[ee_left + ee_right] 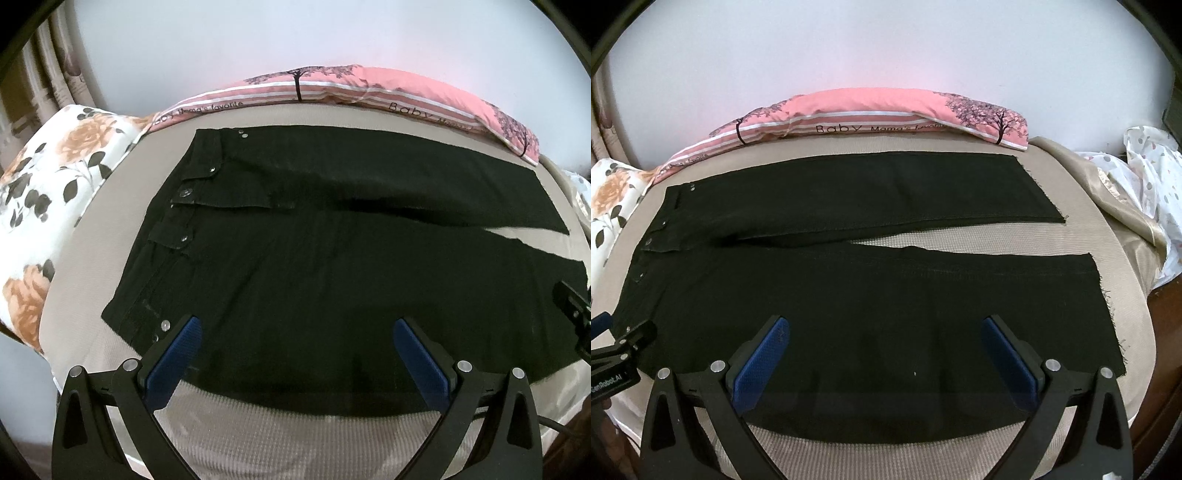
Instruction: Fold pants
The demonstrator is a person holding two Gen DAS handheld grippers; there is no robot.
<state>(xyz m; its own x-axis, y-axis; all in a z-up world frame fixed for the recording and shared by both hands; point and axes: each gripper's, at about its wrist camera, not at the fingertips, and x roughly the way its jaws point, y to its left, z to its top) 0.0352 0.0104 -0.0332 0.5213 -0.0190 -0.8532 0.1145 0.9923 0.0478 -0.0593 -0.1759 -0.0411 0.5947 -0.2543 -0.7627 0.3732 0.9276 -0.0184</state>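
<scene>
Lying flat: black ribbed pants [849, 288], frayed hems.

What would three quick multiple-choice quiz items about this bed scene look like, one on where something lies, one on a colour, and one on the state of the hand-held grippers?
1. Where does the pink bolster pillow lie?
A. beyond the pants, along the far edge of the bed
B. on top of the pants
C. under the near leg

2. What colour are the pants?
A. pale blue
B. black
C. red

3. How do the two hand-held grippers stand?
A. both shut on the cloth
B. one shut, one open
C. both open, holding nothing

Answers:
1 A: the pillow runs along the far edge, against the wall, past the far leg.
2 B: the cloth is black against the beige cover.
3 C: the left hand-held gripper and the right hand-held gripper show blue pads spread wide with nothing held between them.
</scene>
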